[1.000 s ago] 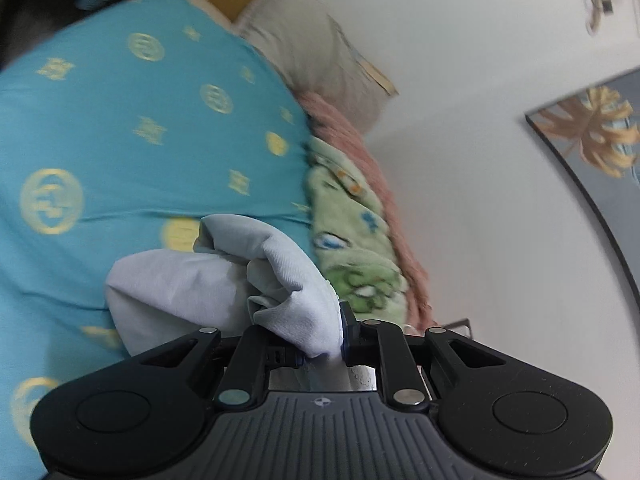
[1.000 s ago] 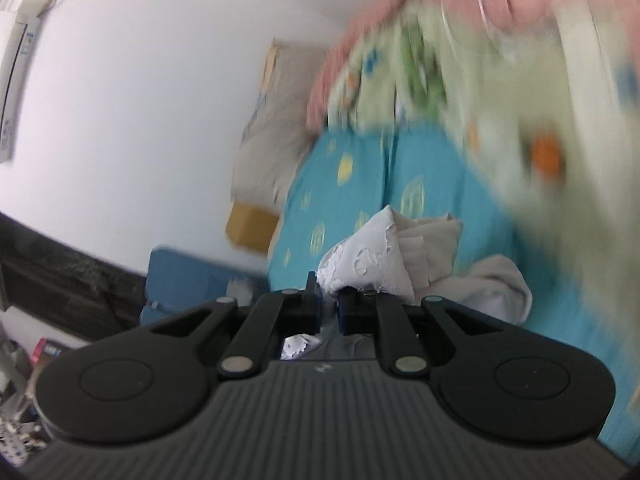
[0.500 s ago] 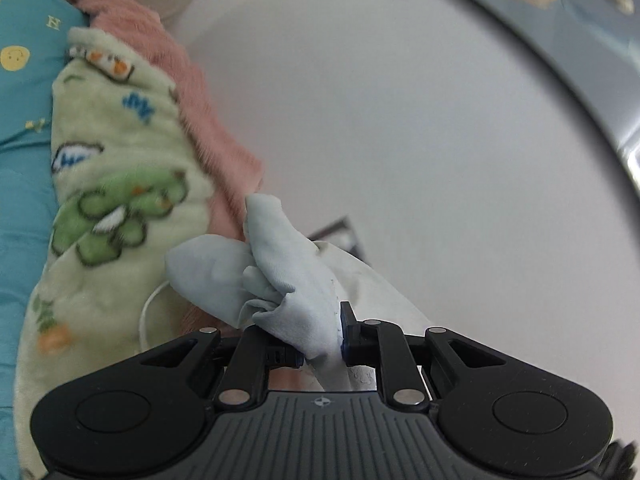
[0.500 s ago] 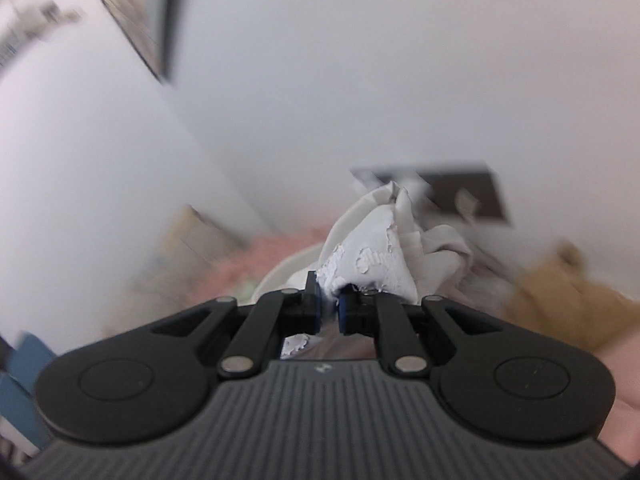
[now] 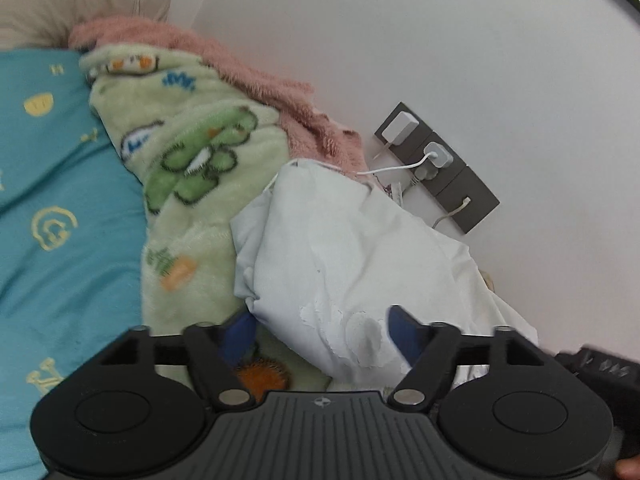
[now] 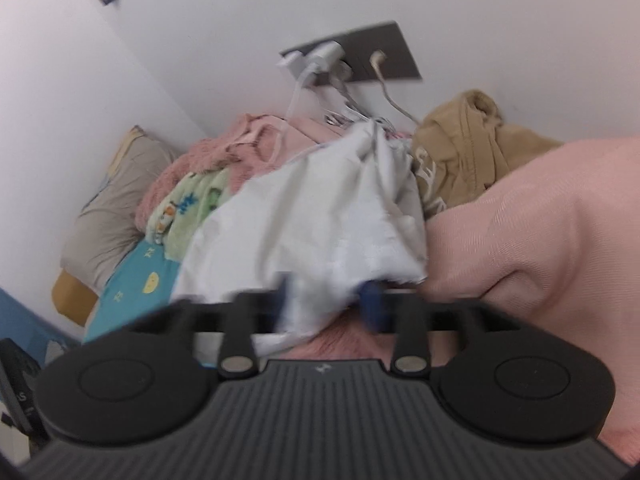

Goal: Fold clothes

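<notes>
Left gripper [image 5: 320,330]: fingers spread wide, gripping nothing.
Crumpled white cotton garment [image 5: 344,248]: lay between both grippers' fingers, on a green cartoon-print fleece blanket [image 5: 188,184].
Right gripper [image 6: 328,306]: fingers parted wide, white garment [image 6: 312,232] loose between them.

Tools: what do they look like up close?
Both tools, left and right, are black plastic with a ribbed middle panel, two round humps at the sides, silver pivot pins and blue fingertips. No cables or sleeves show.
</notes>
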A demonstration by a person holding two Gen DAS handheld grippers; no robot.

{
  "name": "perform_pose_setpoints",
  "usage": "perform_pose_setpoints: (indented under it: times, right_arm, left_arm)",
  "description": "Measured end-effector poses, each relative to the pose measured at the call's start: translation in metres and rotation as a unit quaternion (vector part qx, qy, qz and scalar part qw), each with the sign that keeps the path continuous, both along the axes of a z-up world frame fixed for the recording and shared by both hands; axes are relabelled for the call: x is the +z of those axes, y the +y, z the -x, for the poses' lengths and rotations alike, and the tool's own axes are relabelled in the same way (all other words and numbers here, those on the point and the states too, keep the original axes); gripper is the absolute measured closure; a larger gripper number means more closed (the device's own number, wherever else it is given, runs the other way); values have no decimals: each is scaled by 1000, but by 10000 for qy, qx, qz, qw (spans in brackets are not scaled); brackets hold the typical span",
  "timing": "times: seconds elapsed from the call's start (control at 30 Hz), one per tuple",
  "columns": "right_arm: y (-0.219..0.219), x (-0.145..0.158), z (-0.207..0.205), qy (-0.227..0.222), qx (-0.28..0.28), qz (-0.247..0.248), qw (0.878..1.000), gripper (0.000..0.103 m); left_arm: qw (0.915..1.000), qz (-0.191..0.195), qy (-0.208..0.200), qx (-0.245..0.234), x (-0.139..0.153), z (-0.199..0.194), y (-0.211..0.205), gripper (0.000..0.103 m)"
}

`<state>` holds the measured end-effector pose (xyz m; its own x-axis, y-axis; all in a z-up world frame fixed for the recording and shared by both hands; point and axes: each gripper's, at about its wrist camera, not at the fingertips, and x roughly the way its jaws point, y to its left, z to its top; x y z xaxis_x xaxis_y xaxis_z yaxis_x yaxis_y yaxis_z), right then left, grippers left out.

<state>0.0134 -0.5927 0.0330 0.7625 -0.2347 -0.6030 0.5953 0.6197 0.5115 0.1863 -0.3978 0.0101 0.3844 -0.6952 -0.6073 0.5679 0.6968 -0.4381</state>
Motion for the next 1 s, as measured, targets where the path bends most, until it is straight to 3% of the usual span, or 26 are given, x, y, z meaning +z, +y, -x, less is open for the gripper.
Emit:
perform_pose_setpoints:
  times: [0.07, 0.37, 0.53, 0.77, 1.0]
  right_arm:
    - [10, 14, 10, -113, 50, 257, 9996, 16]
    - [71, 73, 74, -478, 296, 1259, 9904, 17]
    - [110, 96, 113, -720, 437, 1730, 9813, 17]
    - [163, 117, 158, -962, 672, 2269, 9668, 17]
    - [204, 115, 176, -1003, 907, 2544, 9576, 17]
  left_arm:
    - [9993, -54, -372, 52, 20, 18, 10, 4]
    - [9870, 18, -1595, 192, 104, 107, 63, 0]
    - [9792, 149, -2014, 207, 135, 163, 99, 0]
    - [9645, 136, -2615, 351, 159, 236, 145, 0]
    - [9567, 89, -2874, 442, 155, 283, 177, 0]
